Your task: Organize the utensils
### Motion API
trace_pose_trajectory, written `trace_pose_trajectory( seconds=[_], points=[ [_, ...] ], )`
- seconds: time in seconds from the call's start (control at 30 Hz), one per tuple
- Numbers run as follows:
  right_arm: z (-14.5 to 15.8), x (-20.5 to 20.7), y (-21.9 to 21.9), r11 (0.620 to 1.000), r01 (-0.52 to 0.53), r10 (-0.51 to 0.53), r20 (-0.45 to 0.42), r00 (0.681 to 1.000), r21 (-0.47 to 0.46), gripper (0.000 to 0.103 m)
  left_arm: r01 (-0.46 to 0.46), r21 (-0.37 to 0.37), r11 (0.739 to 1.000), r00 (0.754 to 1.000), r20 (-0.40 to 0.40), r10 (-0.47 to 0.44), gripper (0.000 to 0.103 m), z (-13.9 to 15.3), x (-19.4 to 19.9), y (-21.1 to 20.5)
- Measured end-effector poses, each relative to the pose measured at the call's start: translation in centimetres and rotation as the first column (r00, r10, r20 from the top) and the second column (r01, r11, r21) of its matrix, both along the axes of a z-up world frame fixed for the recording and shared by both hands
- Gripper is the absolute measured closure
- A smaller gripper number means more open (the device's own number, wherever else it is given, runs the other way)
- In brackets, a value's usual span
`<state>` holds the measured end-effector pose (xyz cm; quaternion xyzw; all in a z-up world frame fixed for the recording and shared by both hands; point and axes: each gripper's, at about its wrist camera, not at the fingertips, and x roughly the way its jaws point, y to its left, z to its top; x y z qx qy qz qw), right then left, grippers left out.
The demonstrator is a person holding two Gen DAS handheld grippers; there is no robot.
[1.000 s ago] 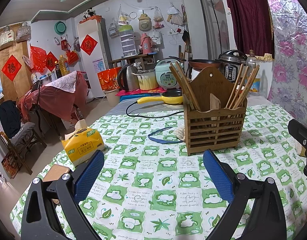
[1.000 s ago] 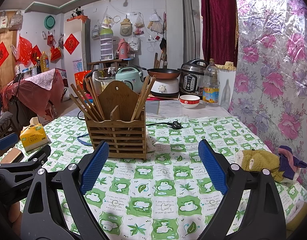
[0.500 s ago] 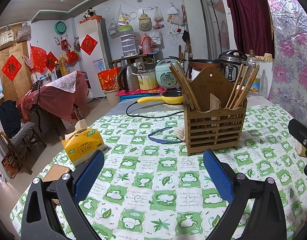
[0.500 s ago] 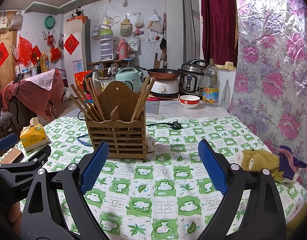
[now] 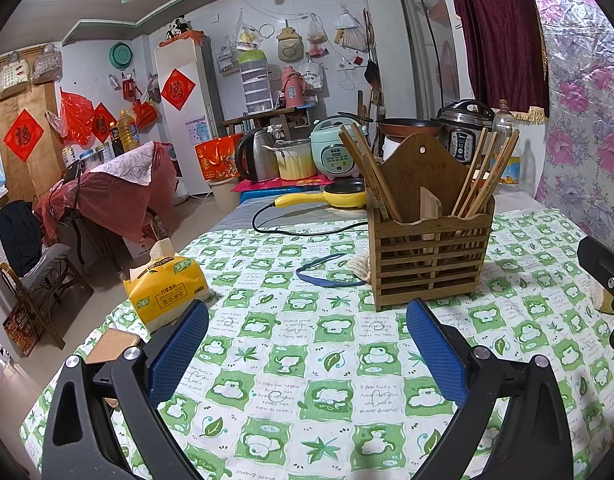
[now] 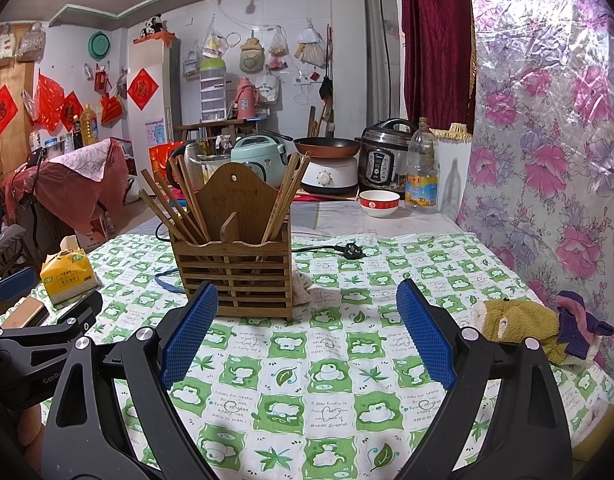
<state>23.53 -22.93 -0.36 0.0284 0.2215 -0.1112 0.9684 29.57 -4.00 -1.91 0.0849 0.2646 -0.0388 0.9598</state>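
Observation:
A slatted wooden utensil holder (image 5: 427, 256) stands on the green-checked tablecloth (image 5: 307, 360). Several wooden chopsticks (image 5: 373, 172) lean in its left compartment and several more chopsticks (image 5: 487, 172) lean in its right one. It also shows in the right wrist view (image 6: 235, 272), with chopsticks (image 6: 175, 208) fanned out on both sides. My left gripper (image 5: 307, 348) is open and empty, a little short of the holder. My right gripper (image 6: 307, 336) is open and empty, just in front of the holder.
A yellow tissue pack (image 5: 167, 288) and a brown block (image 5: 111, 344) lie at the left. A blue band (image 5: 327, 272) and black cord (image 5: 299, 232) lie behind. A cloth toy (image 6: 519, 320) sits at the right. Cookers, a bowl (image 6: 379, 202) and a bottle (image 6: 422, 168) stand behind.

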Motion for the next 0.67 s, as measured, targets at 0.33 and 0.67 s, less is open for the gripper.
trace_pose_trajectory(
  seconds=[0.33,0.67],
  points=[
    [-0.01,-0.01,-0.02,1.000,0.000,0.000,0.000,1.000,0.001,0.015,0.001,0.000,1.000,1.000,0.000,-0.001,0.006,-0.02,-0.03,-0.11],
    [0.06,-0.03,-0.11,1.000,0.000,0.000,0.001,1.000,0.003,0.015,-0.009,0.003,1.000,1.000,0.023,0.008,0.006,0.35,-0.18,0.06]
  ],
)
